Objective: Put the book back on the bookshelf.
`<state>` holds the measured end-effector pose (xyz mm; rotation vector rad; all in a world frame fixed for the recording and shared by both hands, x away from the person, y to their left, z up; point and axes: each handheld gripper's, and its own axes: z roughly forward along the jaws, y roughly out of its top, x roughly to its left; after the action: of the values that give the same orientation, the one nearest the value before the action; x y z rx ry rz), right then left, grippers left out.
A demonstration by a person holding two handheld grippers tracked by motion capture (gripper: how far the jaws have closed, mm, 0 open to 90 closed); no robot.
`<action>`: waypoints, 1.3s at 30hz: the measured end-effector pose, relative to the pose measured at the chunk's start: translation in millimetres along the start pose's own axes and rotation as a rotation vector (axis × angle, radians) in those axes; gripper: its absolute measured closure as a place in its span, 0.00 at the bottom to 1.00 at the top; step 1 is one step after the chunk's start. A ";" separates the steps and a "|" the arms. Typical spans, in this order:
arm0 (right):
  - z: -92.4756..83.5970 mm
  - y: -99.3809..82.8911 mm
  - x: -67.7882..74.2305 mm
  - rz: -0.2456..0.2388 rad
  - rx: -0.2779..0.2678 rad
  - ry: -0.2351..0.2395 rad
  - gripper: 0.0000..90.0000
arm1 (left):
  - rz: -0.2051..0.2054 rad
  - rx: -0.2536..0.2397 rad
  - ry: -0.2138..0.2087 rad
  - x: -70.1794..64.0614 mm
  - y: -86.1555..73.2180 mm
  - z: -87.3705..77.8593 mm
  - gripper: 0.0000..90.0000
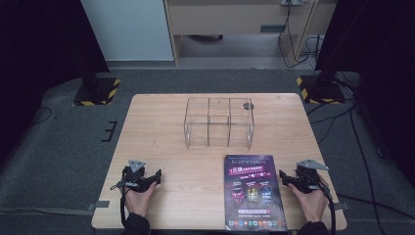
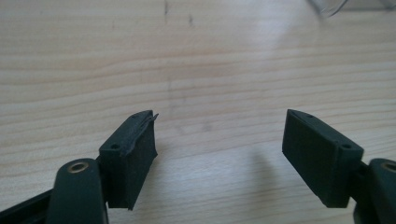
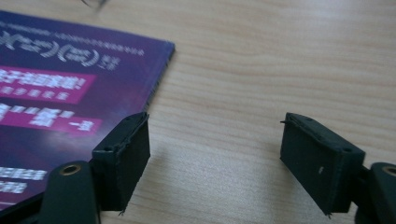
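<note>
Both tongs rest low on the pale wooden surface [image 1: 195,147], jaws spread wide, nothing between them. Right tongs [image 1: 293,178] sit just beside the right edge of the glossy purple printed booklet [image 1: 253,192], which lies flat at the near edge, likely the next pick. Left tongs [image 1: 149,179] idle well apart. Clear acrylic divided box [image 1: 219,122] stands beyond, compartments apparently bare, probably the destination.

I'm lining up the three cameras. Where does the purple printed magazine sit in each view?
High view: purple printed magazine lies flat at lower centre-right on the wooden table, beside the right gripper.
Right gripper view: it fills the upper left, its corner near the left jaw.
Left gripper view: no magazine here.
Shared landmark: the clear plastic divided box, whose edge peeks in at top.
</note>
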<state>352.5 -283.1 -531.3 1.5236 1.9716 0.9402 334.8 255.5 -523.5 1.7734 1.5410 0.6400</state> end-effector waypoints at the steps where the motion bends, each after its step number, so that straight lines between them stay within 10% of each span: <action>1: 0.0 0.0 0.0 0.000 0.000 0.000 0.28 | 0.000 0.000 0.000 0.0 0.0 0.0 0.30; 8: -18.5 5.9 3.9 0.001 -0.082 0.071 0.33 | 0.006 -0.099 -0.113 -24.9 8.0 -17.7 0.37; 18: -31.4 9.7 2.9 -0.005 -0.130 0.075 0.34 | 0.045 -0.098 -0.231 -62.0 12.8 -24.2 0.41; 39: -33.0 18.7 9.7 -0.003 -0.189 0.125 0.27 | 0.155 -0.092 -0.333 -123.0 11.6 -16.7 0.42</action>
<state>337.9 -278.6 -495.2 1.3863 1.9067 1.2092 308.4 137.0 -494.9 1.8336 1.1422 0.4515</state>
